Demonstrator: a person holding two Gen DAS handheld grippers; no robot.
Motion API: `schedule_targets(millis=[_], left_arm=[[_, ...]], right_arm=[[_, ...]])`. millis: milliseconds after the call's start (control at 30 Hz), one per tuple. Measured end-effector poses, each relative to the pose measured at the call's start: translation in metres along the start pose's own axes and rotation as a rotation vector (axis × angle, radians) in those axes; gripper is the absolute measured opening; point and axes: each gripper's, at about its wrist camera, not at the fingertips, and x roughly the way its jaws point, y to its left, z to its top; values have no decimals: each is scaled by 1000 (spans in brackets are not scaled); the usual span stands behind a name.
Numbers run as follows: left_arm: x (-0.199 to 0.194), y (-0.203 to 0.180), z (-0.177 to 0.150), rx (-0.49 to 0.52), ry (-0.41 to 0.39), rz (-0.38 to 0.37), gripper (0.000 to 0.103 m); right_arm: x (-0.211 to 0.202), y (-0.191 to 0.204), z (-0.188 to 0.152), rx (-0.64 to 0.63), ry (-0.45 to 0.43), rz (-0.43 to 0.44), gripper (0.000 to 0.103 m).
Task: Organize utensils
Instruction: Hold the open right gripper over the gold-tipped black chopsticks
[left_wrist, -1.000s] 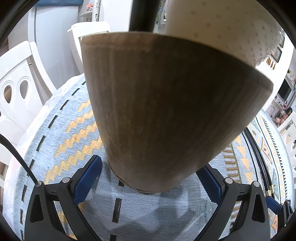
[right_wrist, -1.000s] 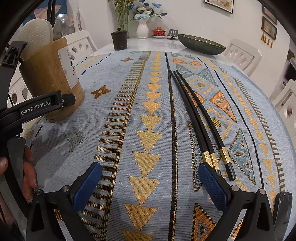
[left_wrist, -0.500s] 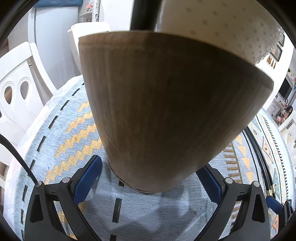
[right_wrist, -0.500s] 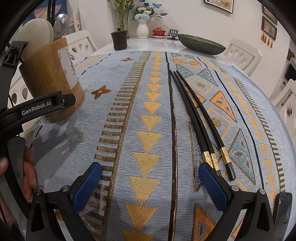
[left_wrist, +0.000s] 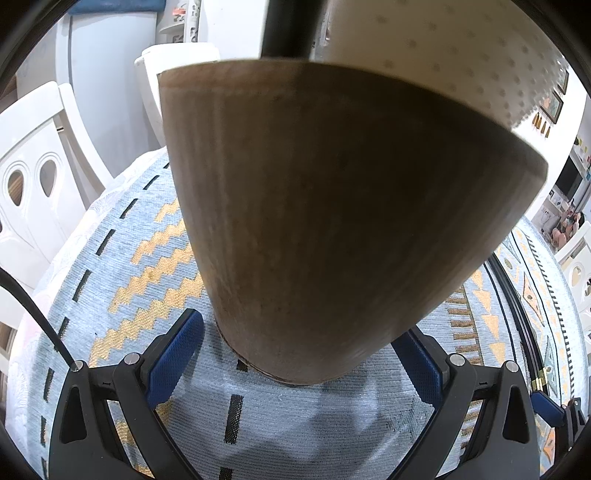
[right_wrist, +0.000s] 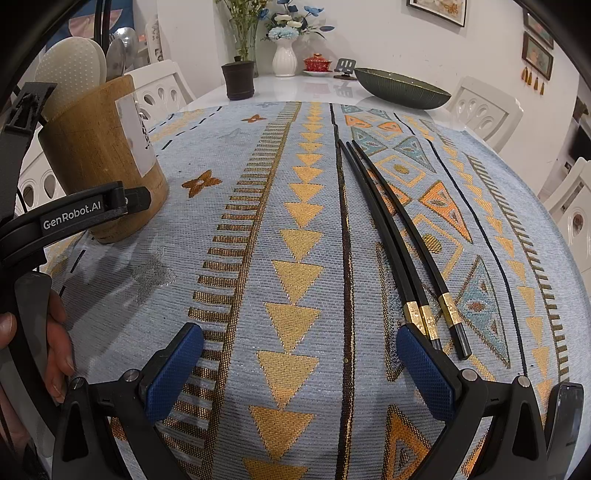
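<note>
left gripper (left_wrist: 295, 354) clamped on wooden holder (left_wrist: 314, 221) | right gripper (right_wrist: 295, 369) apart, empty | risk: holder tips, chopsticks (right_wrist: 399, 240) roll off

In the left wrist view the wooden holder (left_wrist: 325, 221) filled most of the frame, blurred by closeness, and hid the cloth behind it. The perforated white spatula (left_wrist: 443, 55) above it was cut off by the top edge. Whether the left gripper (left_wrist: 301, 354) pads pressed the holder's base could not be told. In the right wrist view the near ends of two chopsticks (right_wrist: 391, 236) disappeared behind the right gripper (right_wrist: 299, 369) pad.
</note>
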Motion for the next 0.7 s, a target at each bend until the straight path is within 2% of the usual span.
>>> schedule_targets(millis=[700], left_arm=[[14, -8, 3, 18, 26, 36, 101]], right_arm=[[0, 0, 0, 0, 1, 1, 103]])
